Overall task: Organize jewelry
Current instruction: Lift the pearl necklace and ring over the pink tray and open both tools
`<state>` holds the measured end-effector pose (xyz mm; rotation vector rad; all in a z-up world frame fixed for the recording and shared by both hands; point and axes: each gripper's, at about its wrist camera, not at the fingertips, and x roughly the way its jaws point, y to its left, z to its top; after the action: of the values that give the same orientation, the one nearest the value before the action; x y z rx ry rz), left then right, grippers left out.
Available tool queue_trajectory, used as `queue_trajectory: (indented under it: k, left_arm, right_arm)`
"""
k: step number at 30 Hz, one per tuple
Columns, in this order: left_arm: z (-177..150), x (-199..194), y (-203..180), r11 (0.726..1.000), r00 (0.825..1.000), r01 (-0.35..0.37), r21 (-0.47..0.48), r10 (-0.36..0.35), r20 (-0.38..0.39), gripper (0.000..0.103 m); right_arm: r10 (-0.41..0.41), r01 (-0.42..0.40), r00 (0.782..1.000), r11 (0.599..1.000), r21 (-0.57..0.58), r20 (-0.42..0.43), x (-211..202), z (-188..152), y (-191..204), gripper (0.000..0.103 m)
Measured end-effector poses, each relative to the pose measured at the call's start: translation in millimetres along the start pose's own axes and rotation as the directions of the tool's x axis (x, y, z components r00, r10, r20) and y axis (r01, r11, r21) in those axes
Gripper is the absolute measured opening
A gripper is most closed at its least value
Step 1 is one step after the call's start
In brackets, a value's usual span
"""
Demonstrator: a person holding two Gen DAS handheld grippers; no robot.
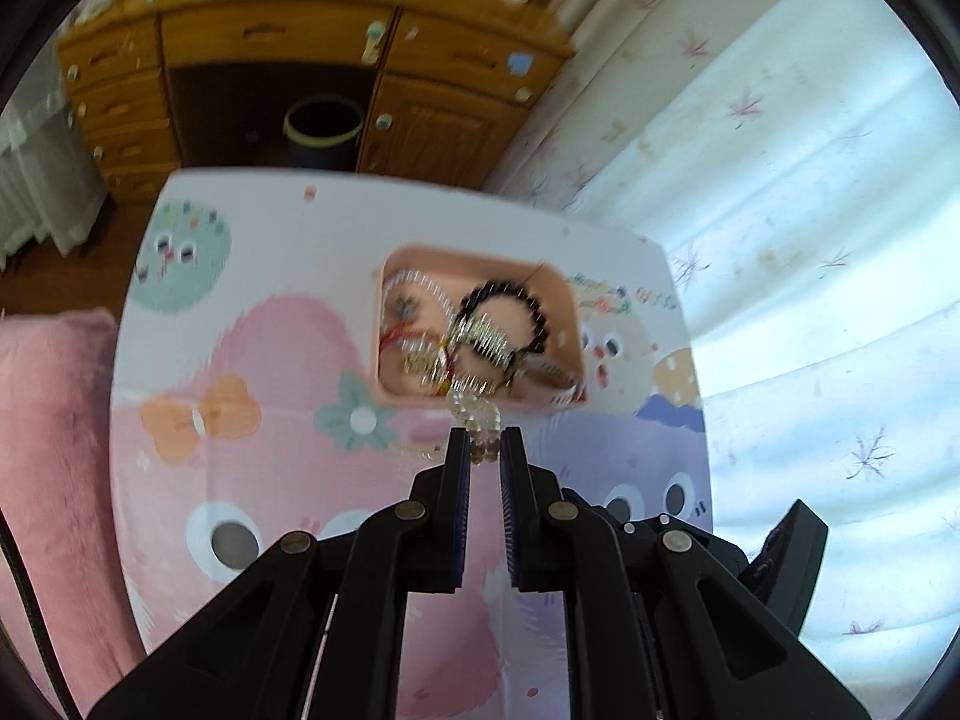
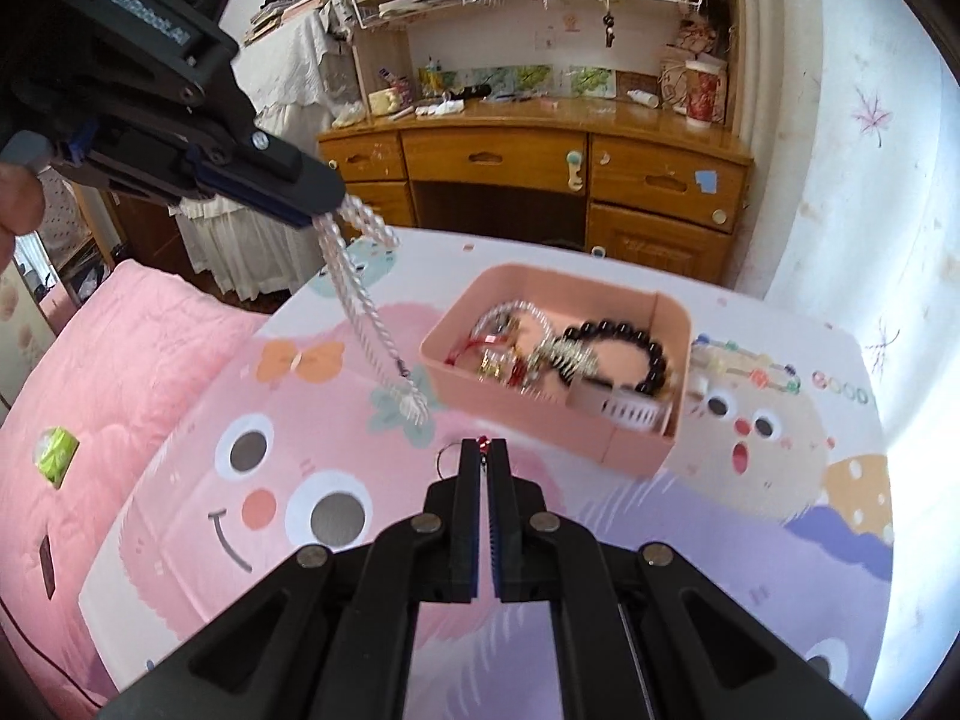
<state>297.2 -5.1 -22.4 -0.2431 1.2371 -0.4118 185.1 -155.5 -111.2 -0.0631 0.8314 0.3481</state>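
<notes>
A pink tray (image 2: 630, 450) (image 1: 474, 403) stands on the cartoon-print table and holds a black bead bracelet (image 2: 651, 354) (image 1: 534, 312), a clear bead strand and other jewelry. My left gripper (image 1: 485, 444) (image 2: 321, 216) is shut on a clear bead necklace (image 2: 366, 300) (image 1: 474, 414), which hangs in the air left of the tray. My right gripper (image 2: 483, 450) is shut on a small ring with a red charm (image 2: 447, 459), just above the table in front of the tray.
A colourful bead bracelet (image 2: 744, 366) lies on the table (image 2: 240, 420) right of the tray. A pink blanket (image 2: 120, 372) covers the bed at left. A wooden desk (image 2: 540, 162) stands behind, with a dark bin (image 1: 324, 132) under it. A curtain (image 1: 810, 240) hangs at right.
</notes>
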Motion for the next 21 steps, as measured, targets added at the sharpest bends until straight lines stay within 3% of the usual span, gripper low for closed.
queue_trajectory:
  k: [11,21]
  left_arm:
    - [41,-37,-38,0.994,0.991,-0.015,0.11,0.0,0.134,0.007]
    - [57,-8,-38,0.994,0.989,0.0,0.106,-0.016,0.145,0.007]
  right_arm:
    - [-0.032,0.03,0.997,0.999,0.031,0.076,-12,39,-20,0.002]
    - [-0.02,0.012,0.995,0.996,0.084,0.098,8,61,-38,0.002]
